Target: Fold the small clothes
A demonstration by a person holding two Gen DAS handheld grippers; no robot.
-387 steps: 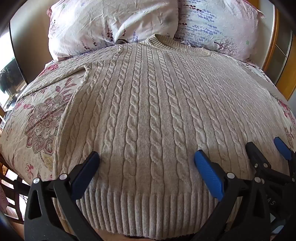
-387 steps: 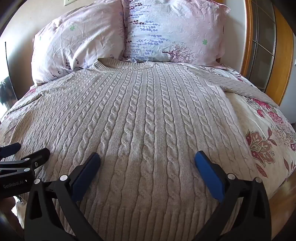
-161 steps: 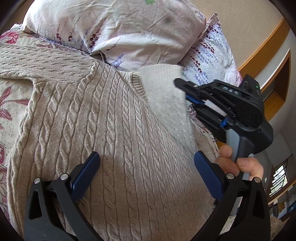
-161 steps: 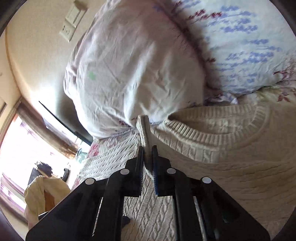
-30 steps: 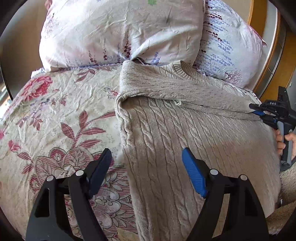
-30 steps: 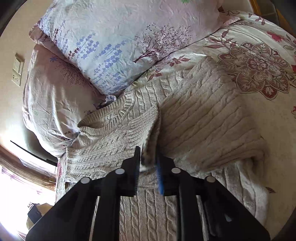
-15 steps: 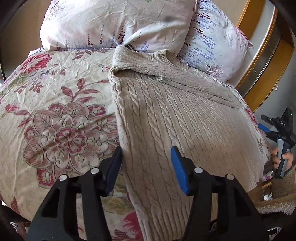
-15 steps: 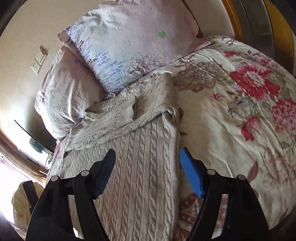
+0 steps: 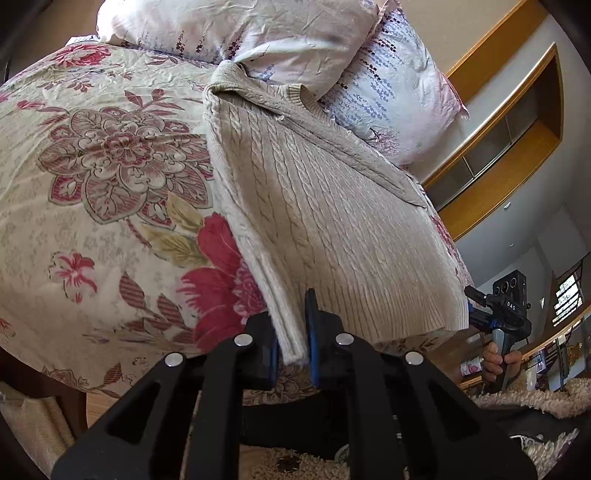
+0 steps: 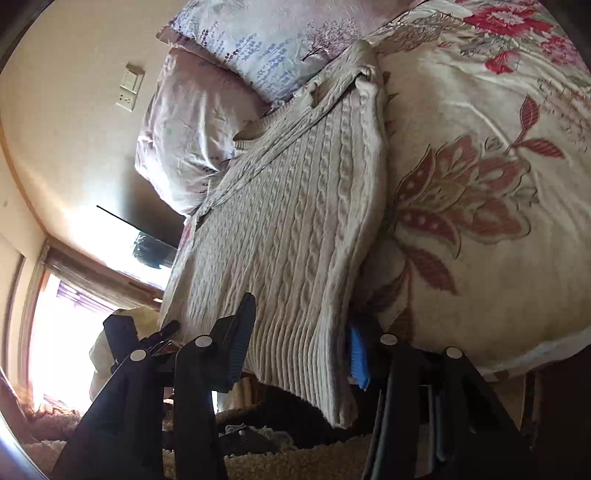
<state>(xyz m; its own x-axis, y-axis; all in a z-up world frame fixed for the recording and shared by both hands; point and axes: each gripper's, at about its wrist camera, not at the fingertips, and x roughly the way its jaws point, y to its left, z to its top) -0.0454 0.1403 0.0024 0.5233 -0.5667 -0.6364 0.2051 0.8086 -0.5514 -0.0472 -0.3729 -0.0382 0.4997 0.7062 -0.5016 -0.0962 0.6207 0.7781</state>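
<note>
1. Bed (image 9: pixel 92 206) under a floral cover, two pillows (image 9: pixel 258 33) at the head.
2. Cream cable-knit sweater (image 9: pixel 314 206) folded into a long strip down the bed, ribbed hem hanging over the foot edge.
3. Left tongs (image 9: pixel 291 341) closing, nearly pressed together, pinching the hem's near corner.
4. Right tongs (image 10: pixel 299 343) closing, part spread, straddling the hem's other corner; pads not seen pressing on the knit.

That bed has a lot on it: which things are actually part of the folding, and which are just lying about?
Part of the job:
- sweater
- left tool, closing on the sweater's hem
- right tool, closing around its other corner

Just there:
- pillows
- floral bedspread
</note>
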